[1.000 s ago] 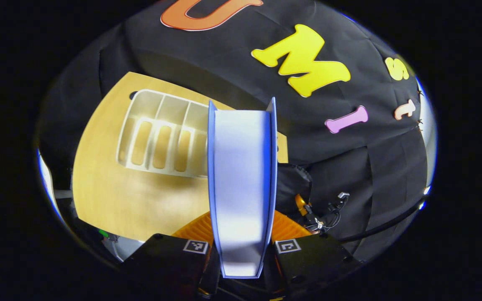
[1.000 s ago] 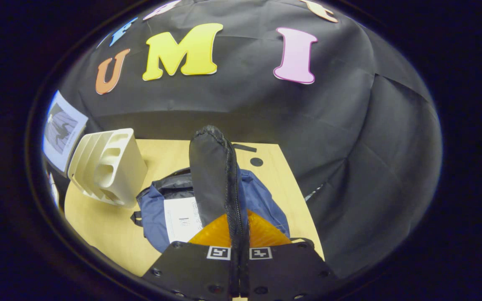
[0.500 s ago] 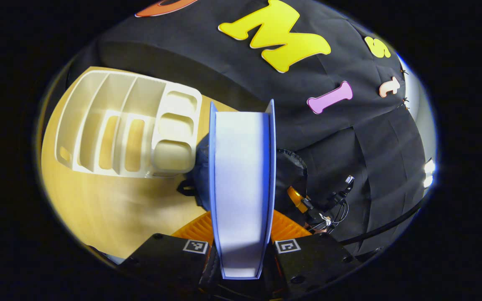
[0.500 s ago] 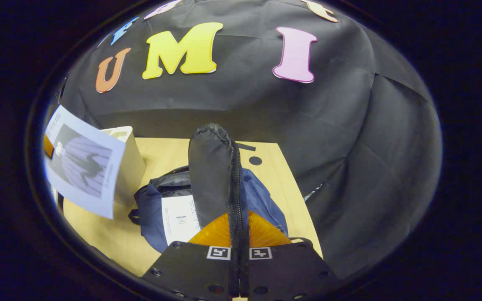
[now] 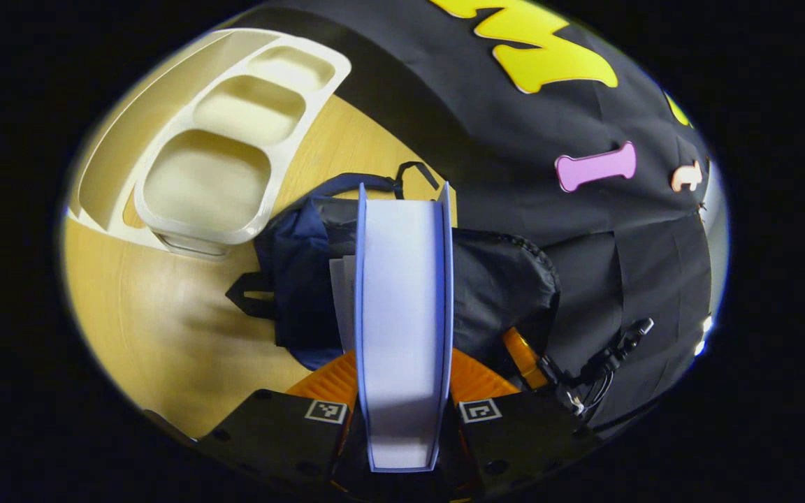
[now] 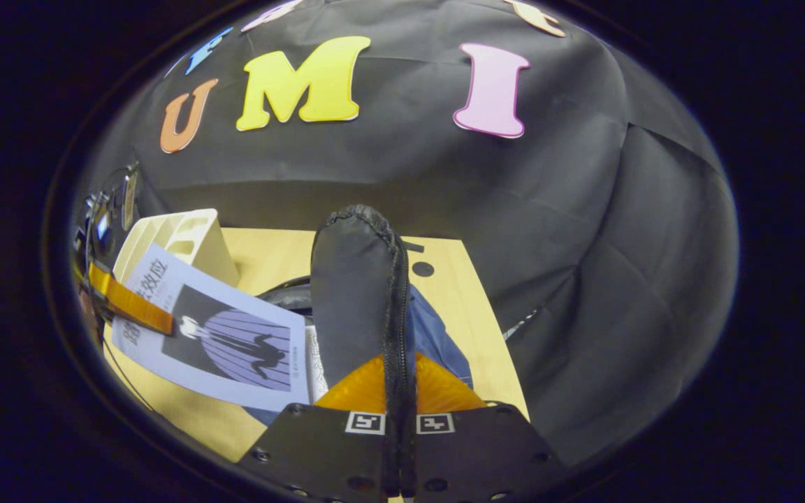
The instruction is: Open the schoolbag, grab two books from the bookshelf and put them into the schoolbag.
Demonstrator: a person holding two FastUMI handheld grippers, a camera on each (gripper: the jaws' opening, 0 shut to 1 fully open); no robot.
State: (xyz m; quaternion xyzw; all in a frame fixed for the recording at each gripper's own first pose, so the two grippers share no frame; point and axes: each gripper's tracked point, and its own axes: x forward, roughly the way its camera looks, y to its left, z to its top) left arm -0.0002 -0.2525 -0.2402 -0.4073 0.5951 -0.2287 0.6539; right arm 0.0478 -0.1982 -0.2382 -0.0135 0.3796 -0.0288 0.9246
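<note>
Book [image 5: 402, 321] now carried from over the bookshelf [image 5: 207, 147] to above the open schoolbag [image 5: 298, 279] on the worktop [image 5: 165, 335], left gripper [image 5: 402, 419] clamped on it, right gripper [image 6: 400, 419] pinching the schoolbag's zipper flap [image 6: 357, 293] upright

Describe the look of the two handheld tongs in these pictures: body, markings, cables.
Each has a black body carrying two square black-and-white marker tags, with ribbed orange parts ahead of them: left tongs, right tongs. In the left gripper view, black cables trail off the right tongs.
</note>
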